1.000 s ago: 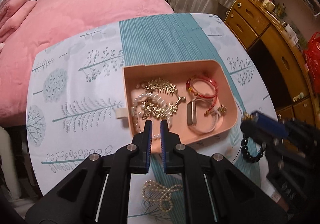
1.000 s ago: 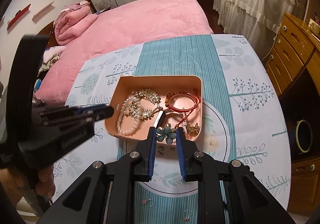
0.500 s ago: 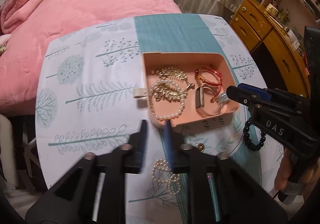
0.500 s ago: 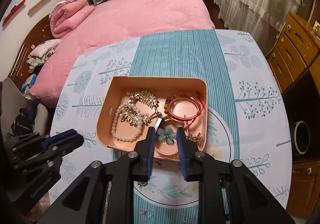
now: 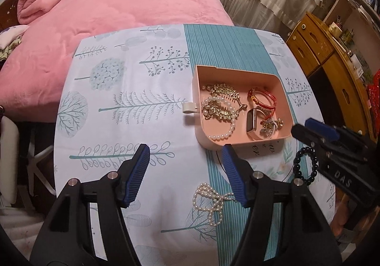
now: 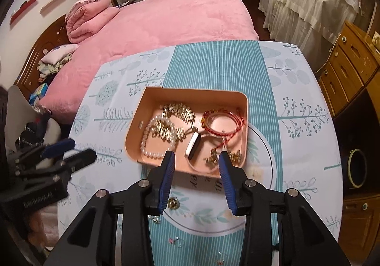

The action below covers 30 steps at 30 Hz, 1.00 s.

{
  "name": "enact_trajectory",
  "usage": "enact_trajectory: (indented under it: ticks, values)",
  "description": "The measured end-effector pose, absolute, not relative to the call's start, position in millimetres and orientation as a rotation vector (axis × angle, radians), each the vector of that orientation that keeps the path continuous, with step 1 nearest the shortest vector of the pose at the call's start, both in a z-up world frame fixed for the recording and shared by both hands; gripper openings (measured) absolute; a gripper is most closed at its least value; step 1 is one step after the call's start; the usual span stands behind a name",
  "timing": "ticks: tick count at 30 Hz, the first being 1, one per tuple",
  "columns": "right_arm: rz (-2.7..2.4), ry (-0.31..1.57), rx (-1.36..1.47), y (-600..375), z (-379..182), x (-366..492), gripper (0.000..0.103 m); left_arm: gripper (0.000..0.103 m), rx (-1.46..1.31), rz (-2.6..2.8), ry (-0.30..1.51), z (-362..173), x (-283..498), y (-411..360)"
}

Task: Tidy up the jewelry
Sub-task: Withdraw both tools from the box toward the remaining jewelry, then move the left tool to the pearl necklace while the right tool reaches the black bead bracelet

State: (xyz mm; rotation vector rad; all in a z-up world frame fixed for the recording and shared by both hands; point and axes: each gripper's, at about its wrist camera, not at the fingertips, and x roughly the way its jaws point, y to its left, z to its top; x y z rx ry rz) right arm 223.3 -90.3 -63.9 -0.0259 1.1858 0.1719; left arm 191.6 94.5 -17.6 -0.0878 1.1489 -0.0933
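Now my left gripper [image 5: 185, 152] has just been opening, jaws apart, nothing between. Right gripper [image 6: 197, 159] also just opening, empty, at the near rim of the pink tray [image 6: 245, 109]. 1 pearl necklace [image 5: 210, 199] lies on the tablecloth [image 5: 118, 75], nearer than the tray.

A home bedroom: pink bed [image 5: 114, 9], wooden dresser [image 5: 318, 49]

I see the peach plastic tray [image 5: 282, 85] at centre-right of the left wrist frame, loose white pearl necklace [image 5: 210, 201] below it, black bead bracelet [image 5: 305, 166] lower right.
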Motion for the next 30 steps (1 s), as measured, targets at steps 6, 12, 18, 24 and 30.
enact_trajectory:
  ticks: [6, 12, 18, 24, 30]
  values:
    - [0.152, 1.201, -0.014, -102.9, -65.1, 196.3, 0.038, 0.06, -0.075, -0.102, 1.146, -16.6, 181.7, 91.6]
    - [0.101, 1.22, 0.011, -124.4, -70.9, 167.8, 0.038, 0.06, -0.07, -0.111, 1.179, -27.5, 169.3, 90.6]
    - [0.038, 1.251, 0.035, -150.8, -81.0, 137.1, 0.038, 0.06, -0.081, -0.107, 1.24, -49.8, 155.9, 90.5]
    - [-0.009, 1.297, 0.059, -169.4, -96.0, 109.8, 0.038, 0.06, -0.083, -0.105, 1.297, -73.3, 144.4, 88.3]
    - [-0.031, 1.325, 0.055, -174.1, -109.7, 85.3, 0.038, 0.06, -0.131, -0.101, 1.335, -88.2, 142.2, 89.5]
